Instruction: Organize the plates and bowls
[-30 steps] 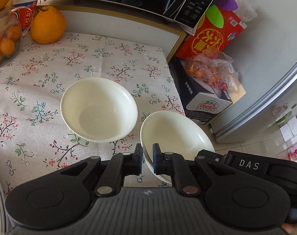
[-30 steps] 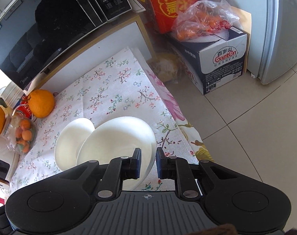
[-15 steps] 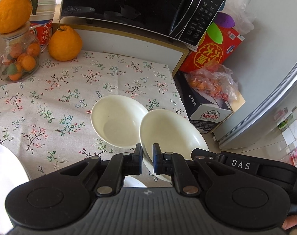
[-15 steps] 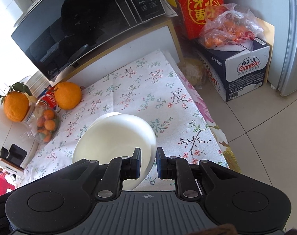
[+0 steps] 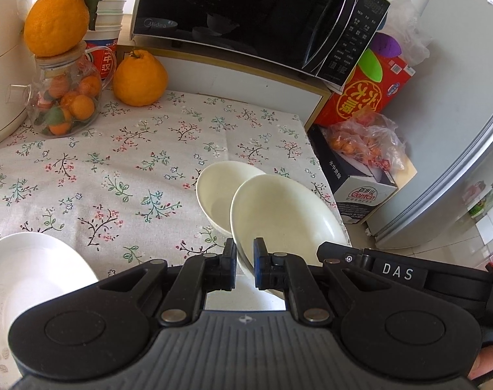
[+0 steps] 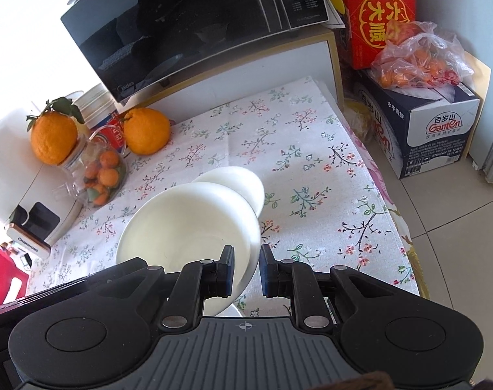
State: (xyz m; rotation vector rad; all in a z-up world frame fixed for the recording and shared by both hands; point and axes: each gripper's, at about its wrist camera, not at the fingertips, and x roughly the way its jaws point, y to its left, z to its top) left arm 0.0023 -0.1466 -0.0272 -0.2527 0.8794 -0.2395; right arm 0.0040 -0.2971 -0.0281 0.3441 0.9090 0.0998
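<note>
over the floral cloth: carrying a bowl toward a second bowl.

held bowl point(image 5: 285, 217): gripped at its near rim, tilted, open side facing up and away from the left camera; hanging above the cloth point(image 5: 116, 169), not resting on it.

left gripper point(image 5: 245, 265): narrow jaws pinching the near rim of the held bowl, one pad on each side of the wall.

right gripper point(image 6: 246, 268): straddling the same bowl's rim point(image 6: 194, 224) from the opposite side; a gap showing between the rim and the right pad, so cannot tell whether clamping or merely flanking.

second bowl point(image 5: 223, 191): sitting upright on the cloth near the right edge, straight ahead of both sets of jaws, partly hidden behind the held bowl.

key relation: target lying just beyond and below the held bowl, along the fingers' line; overlapping in both views, contact unclear.

nearer side: neither, both at the near rim.

next move, judging: pushing forward, levelling, lowering to nest.

risk: tilted rim knocking the second bowl toward the table edge.

plate point(image 5: 25, 273): lying well apart to the left, untouched.
</note>
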